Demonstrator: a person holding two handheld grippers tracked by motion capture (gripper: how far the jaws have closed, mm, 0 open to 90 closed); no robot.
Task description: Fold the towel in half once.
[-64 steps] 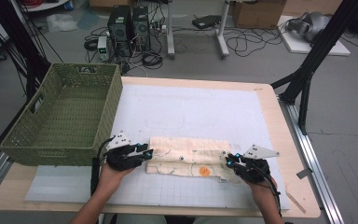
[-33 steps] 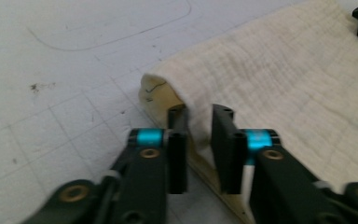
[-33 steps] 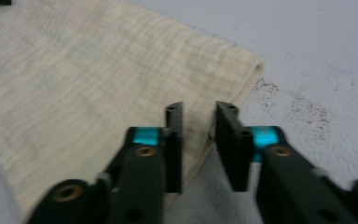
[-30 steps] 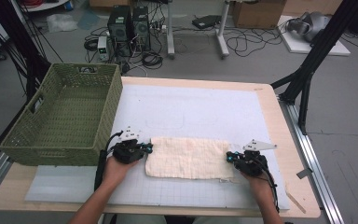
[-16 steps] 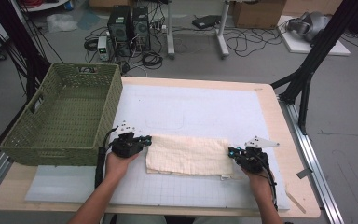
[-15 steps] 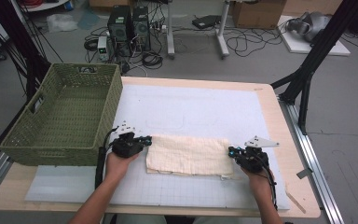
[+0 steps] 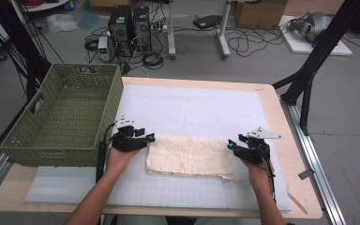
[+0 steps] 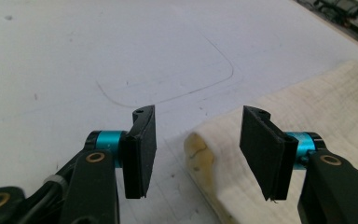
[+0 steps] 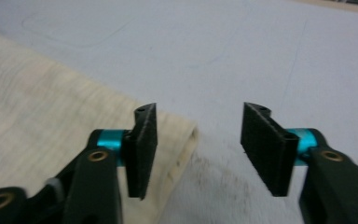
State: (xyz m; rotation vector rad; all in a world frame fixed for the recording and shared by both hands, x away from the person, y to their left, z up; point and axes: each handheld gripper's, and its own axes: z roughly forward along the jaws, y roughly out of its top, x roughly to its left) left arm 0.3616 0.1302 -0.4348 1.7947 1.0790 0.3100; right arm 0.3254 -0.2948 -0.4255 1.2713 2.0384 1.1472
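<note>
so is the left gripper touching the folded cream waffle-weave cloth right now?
Apart. In the left gripper view the left gripper has just been opening; its black pads stand wide, and the folded cream cloth's corner lies between them with a gap either side.

No text, label, brand, number or sign can be read anywhere; the white mat (image 7: 192,112) on the desk carries only thin grid lines and a faint drawn outline.

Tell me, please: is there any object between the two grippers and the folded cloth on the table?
No, nothing visible. The cloth lies flat on the white mat, with the left gripper at one end and the right gripper at the other, both with open jaws.
</note>
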